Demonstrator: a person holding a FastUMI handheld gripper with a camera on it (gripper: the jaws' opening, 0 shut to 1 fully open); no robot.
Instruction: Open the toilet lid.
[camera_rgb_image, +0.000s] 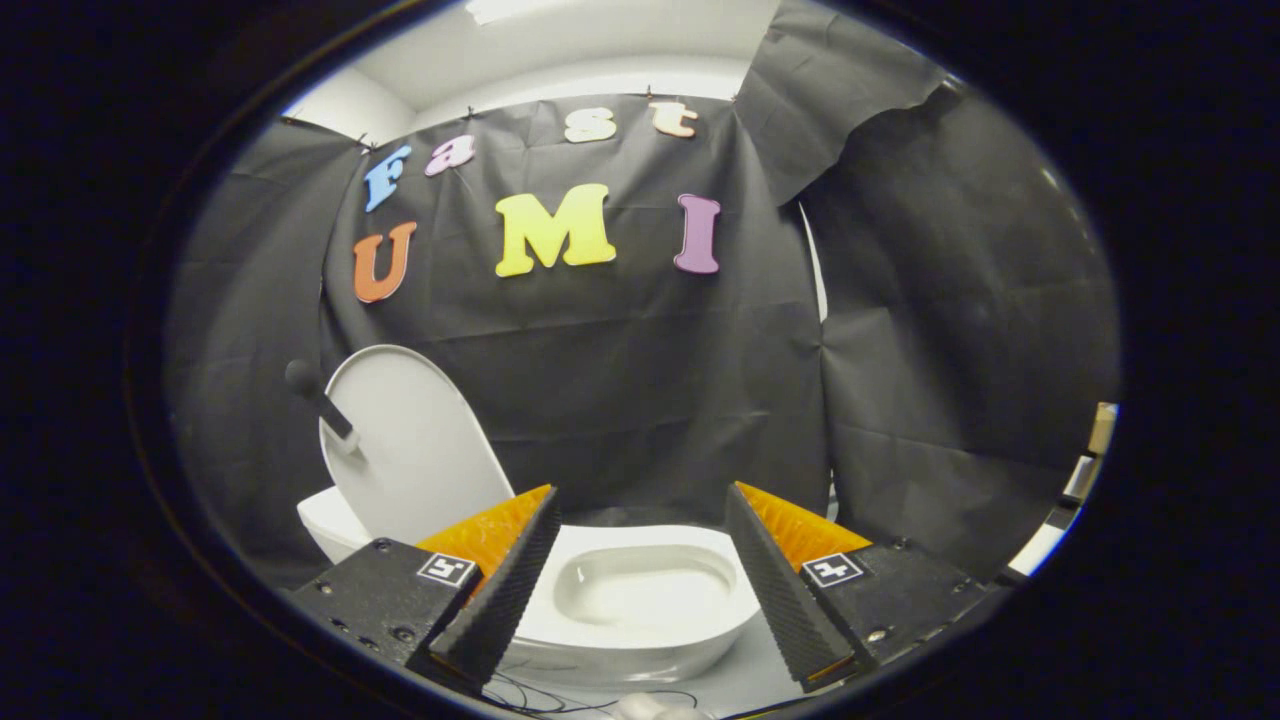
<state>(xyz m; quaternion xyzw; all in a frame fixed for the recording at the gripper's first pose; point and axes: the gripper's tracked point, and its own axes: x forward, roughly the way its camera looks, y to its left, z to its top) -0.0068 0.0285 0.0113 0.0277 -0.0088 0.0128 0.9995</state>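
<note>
Standing raised: lid (405, 445), upright beyond the left finger, with a dark knobbed handle (318, 397) on its outer edge. Bowl (645, 590) lies exposed just ahead, between the fingers. Gripper (640, 500): fingers spread wide, holding nothing. Judgement: lid appears fully open; withdraw straight back, keeping clear of the lid so it stays resting upright.

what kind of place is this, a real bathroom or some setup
Likely a staged booth, not a real bathroom: a white toilet with its lid already raised stands before draped black cloth, and loose cables lie below. The gripper is open, holding nothing.
</note>
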